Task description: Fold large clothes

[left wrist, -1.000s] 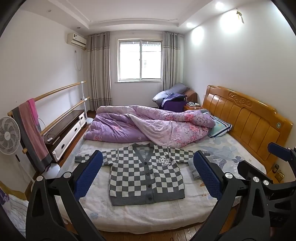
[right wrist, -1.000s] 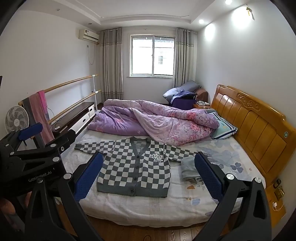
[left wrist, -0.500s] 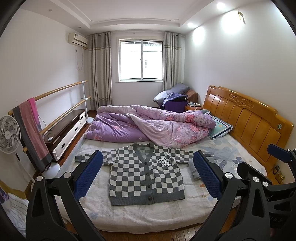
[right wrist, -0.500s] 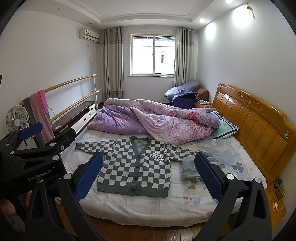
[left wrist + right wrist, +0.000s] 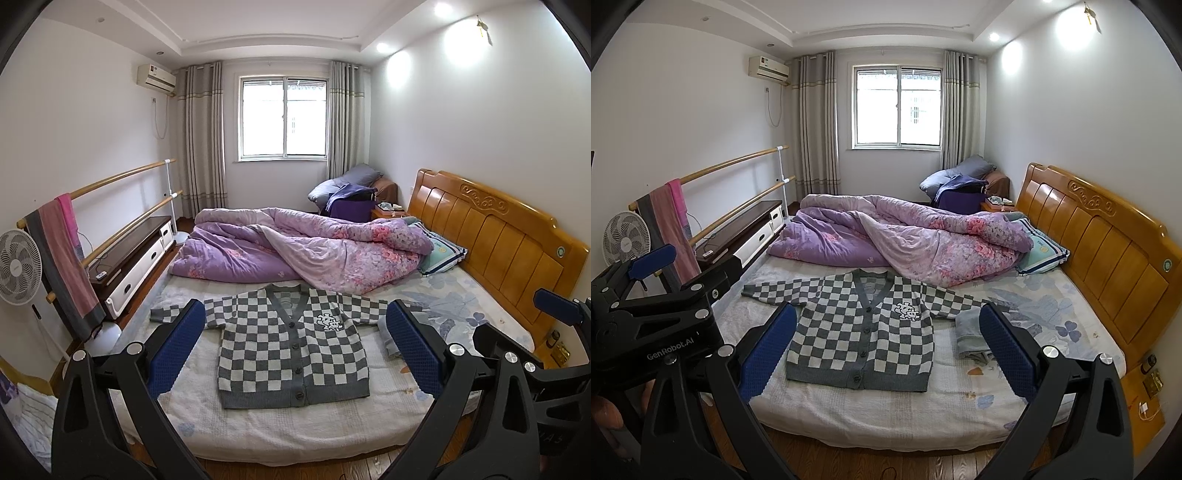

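Cardigan (image 5: 291, 347), grey-and-white checked, buttoned, white badge on chest: lies flat, front up, sleeves spread, on the near part of the bed (image 5: 295, 432). Purple floral quilt (image 5: 303, 251): bunched behind it, its edge just at the collar. Folded pale-blue cloth (image 5: 969, 334): beside the cardigan's sleeve toward the headboard (image 5: 1108, 251). Striped pillow (image 5: 1043, 253): against headboard. Left gripper (image 5: 293, 350): blue-padded fingers spread wide, holding nothing, raised well short of the bed. Right gripper (image 5: 886, 354): fingers likewise spread, empty, apart from the cardigan.
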